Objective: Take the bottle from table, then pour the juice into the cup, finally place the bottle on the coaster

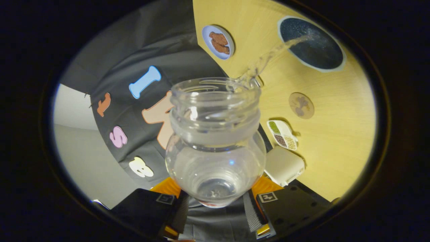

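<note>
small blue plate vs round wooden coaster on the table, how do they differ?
The plate is pale blue and carries brown food; the coaster is tan with a faint darker motif and carries nothing. The plate has a raised rim; the coaster looks flat. The plate lies beyond the mouth of the bottle that the gripper holds tilted; the coaster lies beside its neck. Both are round and rest on the table.
</note>
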### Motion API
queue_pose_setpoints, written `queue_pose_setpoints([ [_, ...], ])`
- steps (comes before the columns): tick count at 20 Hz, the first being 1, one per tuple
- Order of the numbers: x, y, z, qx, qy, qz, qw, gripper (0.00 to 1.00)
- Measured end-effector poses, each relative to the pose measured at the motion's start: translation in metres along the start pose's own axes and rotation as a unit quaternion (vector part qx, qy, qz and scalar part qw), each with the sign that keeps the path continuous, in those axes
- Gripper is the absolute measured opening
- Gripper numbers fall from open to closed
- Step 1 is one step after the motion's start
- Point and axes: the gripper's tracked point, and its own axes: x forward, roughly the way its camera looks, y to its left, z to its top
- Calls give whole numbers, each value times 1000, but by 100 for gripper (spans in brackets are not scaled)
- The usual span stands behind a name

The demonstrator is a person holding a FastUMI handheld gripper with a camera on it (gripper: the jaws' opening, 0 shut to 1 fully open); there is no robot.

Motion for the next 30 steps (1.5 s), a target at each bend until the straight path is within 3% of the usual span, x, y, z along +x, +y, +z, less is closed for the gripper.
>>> queue_pose_setpoints([
  [15, 3, 12, 2, 82, 1, 12, 997, 74],
  [30, 2, 40, 16, 157, -10, 66, 985, 74],
])
